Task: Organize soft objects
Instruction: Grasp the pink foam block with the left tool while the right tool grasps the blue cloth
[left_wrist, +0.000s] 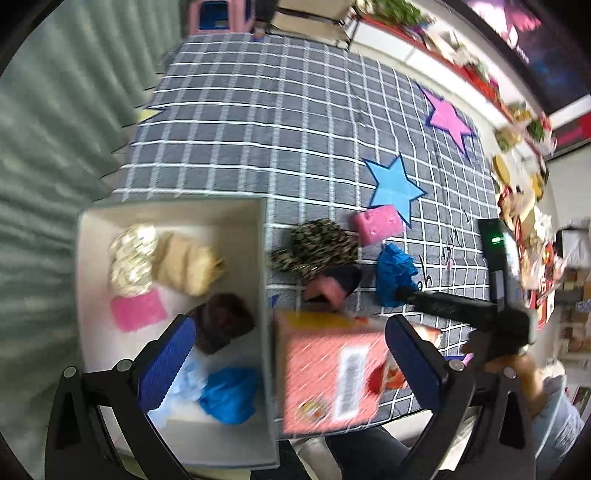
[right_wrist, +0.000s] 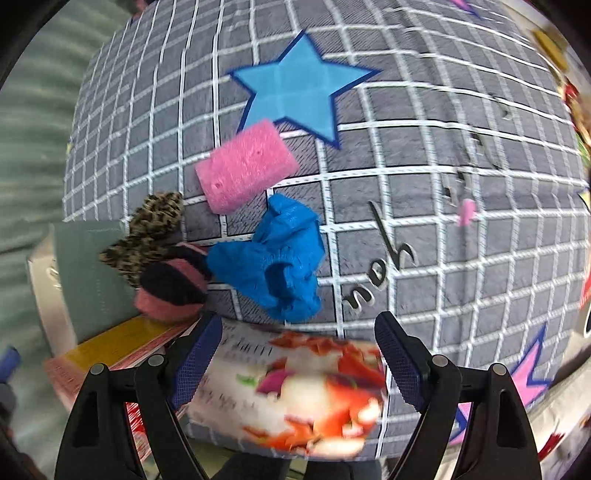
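Snack packet beside blue scrunchie, pink sponge.

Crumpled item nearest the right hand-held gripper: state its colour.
Bright blue crumpled item, clearest in the right wrist view.

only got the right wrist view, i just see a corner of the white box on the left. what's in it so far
observer: Several soft things already lie in the white box: a blue crumpled cloth, a dark brown fuzzy piece, a pink sponge and a beige plush.
operator: ok and is the left claw carrying anything
observer: No. The left claw is open and grips nothing; it straddles the box's right wall from above.
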